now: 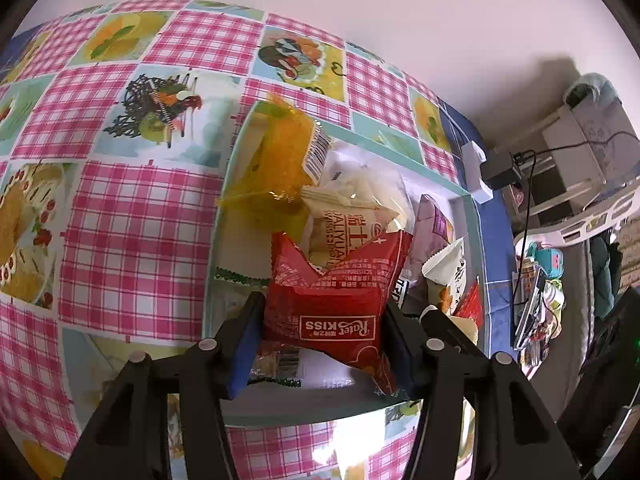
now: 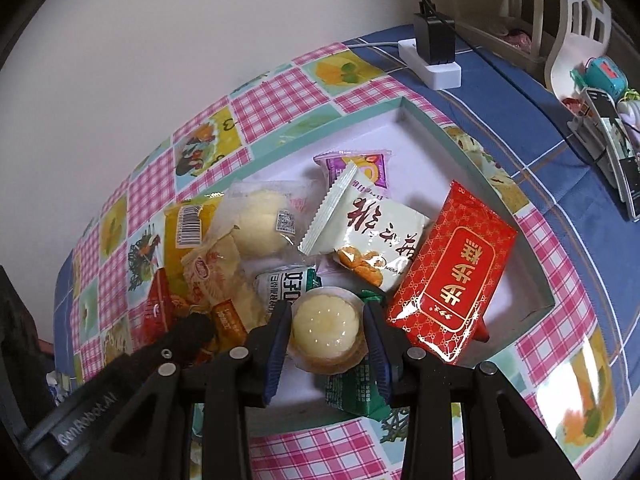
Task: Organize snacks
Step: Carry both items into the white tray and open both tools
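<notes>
A shallow box with a teal rim lies on the checked tablecloth and holds several snack packs. My left gripper is shut on a red "Kiss" snack pack over the box's near end. My right gripper is shut on a clear cup of pale yellow jelly over the box. In the box lie an orange pack, a cream roll pack, a white bun, a white pack with black script, a purple pack, a red patterned pack and a green pack.
The pink checked tablecloth covers the table left of the box. A white power strip with a black charger sits at the far edge on the blue cloth. A white rack and cluttered items stand at the right. The wall is behind.
</notes>
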Demonstrator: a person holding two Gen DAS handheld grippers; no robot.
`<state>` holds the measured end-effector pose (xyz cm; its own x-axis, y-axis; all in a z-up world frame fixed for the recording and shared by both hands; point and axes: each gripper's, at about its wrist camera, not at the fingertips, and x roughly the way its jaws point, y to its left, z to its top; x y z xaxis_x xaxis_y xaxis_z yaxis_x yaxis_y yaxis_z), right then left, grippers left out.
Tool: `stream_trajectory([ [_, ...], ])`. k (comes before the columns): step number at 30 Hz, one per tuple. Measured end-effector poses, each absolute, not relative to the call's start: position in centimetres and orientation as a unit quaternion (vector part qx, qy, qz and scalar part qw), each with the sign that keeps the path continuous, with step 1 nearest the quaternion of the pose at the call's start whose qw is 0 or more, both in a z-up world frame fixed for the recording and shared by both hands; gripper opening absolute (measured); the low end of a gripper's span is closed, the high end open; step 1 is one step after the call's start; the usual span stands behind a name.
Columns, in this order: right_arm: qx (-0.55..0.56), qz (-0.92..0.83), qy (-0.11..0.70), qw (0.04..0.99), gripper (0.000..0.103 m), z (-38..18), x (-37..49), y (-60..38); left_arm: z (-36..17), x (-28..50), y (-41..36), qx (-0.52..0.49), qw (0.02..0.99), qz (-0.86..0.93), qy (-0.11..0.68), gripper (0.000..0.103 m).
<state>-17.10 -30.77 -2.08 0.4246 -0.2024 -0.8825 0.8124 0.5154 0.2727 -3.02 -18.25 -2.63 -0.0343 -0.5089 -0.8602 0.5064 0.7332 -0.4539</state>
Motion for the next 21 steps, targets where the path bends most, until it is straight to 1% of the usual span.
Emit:
stream_trajectory([
  [3, 0.358, -0.333, 0.423, 0.763, 0.040, -2.0, -17.0, -30.6, -2.3, -2.7, -17.8, -0.021, 0.690, -0.367, 0.624, 0.067],
  [5, 0.355, -0.333, 0.424, 0.763, 0.040, -2.0, -17.0, -30.5, -1.8, -2.7, -17.5, -0.036, 0.683, -0.375, 0.625, 0.076],
  [6, 0.354, -0.333, 0.425, 0.764, 0.040, -2.0, -17.0, -30.5, -1.4, -2.6, -17.3, -0.041, 0.683, -0.380, 0.622, 0.077],
  [8, 0.352, -0.333, 0.426, 0.764, 0.040, -1.9, -16.9, -30.4, -0.9, -2.6, -17.0, -0.043, 0.687, -0.381, 0.618, 0.084],
  [13, 0.338, -0.329, 0.425, 0.773, 0.041, -1.5, -16.6, -29.8, 0.1, -2.1, -15.8, -0.057, 0.692, -0.379, 0.611, 0.086],
  [16, 0.329, -0.327, 0.429, 0.775, 0.042, -1.5, -16.3, -29.5, 0.7, -1.8, -14.9, -0.047, 0.710, -0.365, 0.601, 0.086],
  [19, 0.317, -0.326, 0.433, 0.779, 0.043, -1.3, -16.1, -28.8, 1.5, -1.6, -13.8, -0.006, 0.751, -0.332, 0.571, 0.086],
  [21, 0.314, -0.324, 0.433, 0.780, 0.049, -1.3, -16.1, -28.6, 2.1, -1.4, -13.1, 0.030, 0.781, -0.299, 0.547, 0.086],
])
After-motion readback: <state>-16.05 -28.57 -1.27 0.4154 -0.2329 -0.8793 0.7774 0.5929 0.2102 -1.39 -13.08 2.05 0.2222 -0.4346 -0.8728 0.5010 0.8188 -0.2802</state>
